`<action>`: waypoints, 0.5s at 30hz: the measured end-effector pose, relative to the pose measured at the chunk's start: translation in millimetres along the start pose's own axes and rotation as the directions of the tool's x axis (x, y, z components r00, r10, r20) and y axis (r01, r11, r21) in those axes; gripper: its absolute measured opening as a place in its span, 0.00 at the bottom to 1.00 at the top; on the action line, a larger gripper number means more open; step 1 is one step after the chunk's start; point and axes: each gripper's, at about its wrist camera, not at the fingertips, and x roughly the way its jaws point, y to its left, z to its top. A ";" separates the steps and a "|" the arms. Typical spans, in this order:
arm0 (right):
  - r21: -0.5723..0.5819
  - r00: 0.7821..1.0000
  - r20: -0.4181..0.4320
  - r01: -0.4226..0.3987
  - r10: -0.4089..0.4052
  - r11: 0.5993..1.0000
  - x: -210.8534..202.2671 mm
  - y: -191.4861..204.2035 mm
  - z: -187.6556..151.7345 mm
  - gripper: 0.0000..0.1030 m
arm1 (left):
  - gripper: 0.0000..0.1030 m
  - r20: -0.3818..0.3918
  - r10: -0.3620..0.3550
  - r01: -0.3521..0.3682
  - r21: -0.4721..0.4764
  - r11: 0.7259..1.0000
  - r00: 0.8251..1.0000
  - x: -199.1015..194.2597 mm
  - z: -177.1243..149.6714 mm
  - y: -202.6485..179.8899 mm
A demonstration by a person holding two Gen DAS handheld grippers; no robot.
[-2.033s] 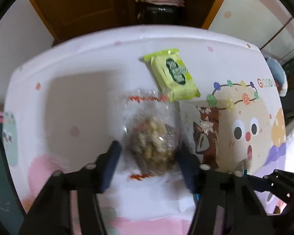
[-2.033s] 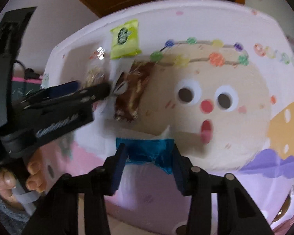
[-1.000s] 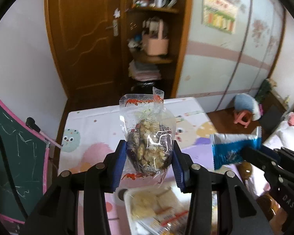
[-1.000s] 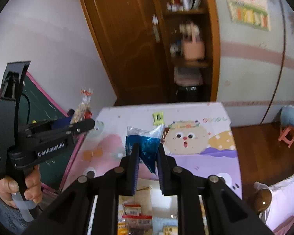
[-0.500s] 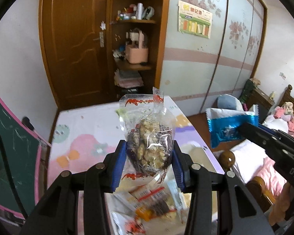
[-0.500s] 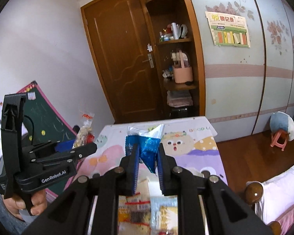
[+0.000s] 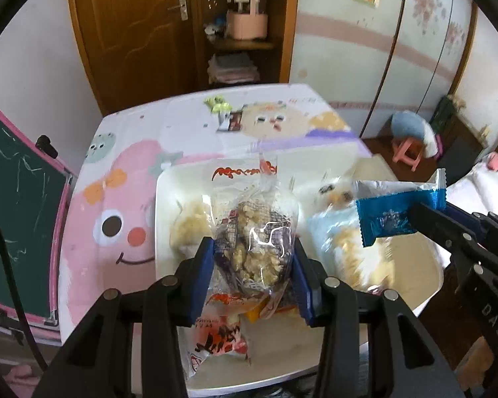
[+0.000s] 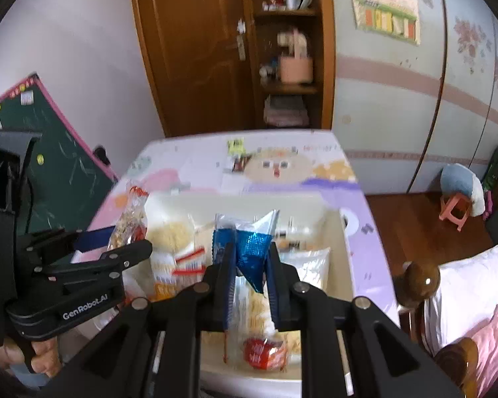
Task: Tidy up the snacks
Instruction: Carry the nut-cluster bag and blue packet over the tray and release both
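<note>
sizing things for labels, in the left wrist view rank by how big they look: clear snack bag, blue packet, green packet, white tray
1. white tray
2. clear snack bag, nearest the camera, so inflated
3. blue packet
4. green packet, far across the table, so its true size is unsure

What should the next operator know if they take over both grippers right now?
Left gripper: shut on the clear bag of puffed snacks, above the white tray.
Right gripper: shut on the blue packet, also over the tray.
Done: several snack packs already lie in the tray.
Left: set both held packs down in the tray, then fetch the green packet and the brown packet lying on the far side of the table mat.
</note>
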 end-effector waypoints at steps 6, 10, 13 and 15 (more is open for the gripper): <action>-0.045 0.997 -0.062 0.037 -0.040 0.998 20.7 6.5 -11.5 0.18 | 0.51 -0.022 0.050 -0.050 0.010 0.999 0.999 13.9 -1.5 -1.6; -0.049 0.993 -0.085 0.077 -0.081 0.996 27.5 9.0 -16.7 0.34 | 0.95 0.027 0.105 -0.105 -0.001 0.994 0.994 7.7 1.1 -1.2; -0.028 0.993 -0.080 0.083 -0.085 0.996 28.3 5.2 -17.5 0.42 | 0.95 0.040 0.121 -0.122 0.009 0.993 0.992 4.8 3.0 -3.2; -0.012 0.993 -0.084 0.078 -0.079 0.997 29.6 1.7 -17.4 0.43 | 0.95 0.037 0.130 -0.130 0.013 0.991 0.991 6.2 2.9 -4.5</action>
